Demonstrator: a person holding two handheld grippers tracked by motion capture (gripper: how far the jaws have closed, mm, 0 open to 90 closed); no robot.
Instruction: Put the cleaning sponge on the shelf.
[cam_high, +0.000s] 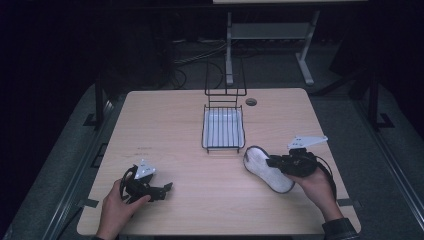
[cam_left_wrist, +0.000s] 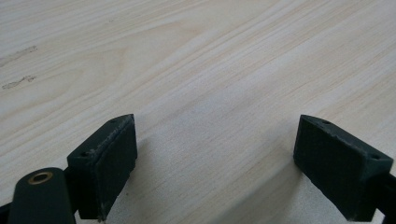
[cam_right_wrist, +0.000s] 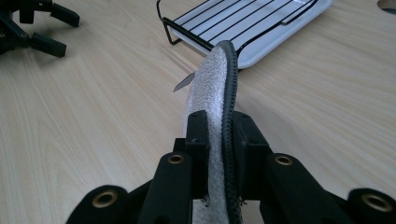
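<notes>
Your right claw (cam_right_wrist: 219, 154) is clenched on the flat grey felt insole with dark edging (cam_right_wrist: 212, 84), held on edge. Just ahead sits the black wire rack on its white tray (cam_right_wrist: 280, 44); keep grip firm, lift clear. Left claw (cam_left_wrist: 215, 163) rests released on the pale wooden counter (cam_left_wrist: 196, 60).

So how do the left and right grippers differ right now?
The left gripper has its jaws wide apart with nothing but bare table between them; the right gripper is clamped on the edge of the grey insole. The left rests near the table's front edge, the right sits beside the wire rack. Both are hand-held.
</notes>
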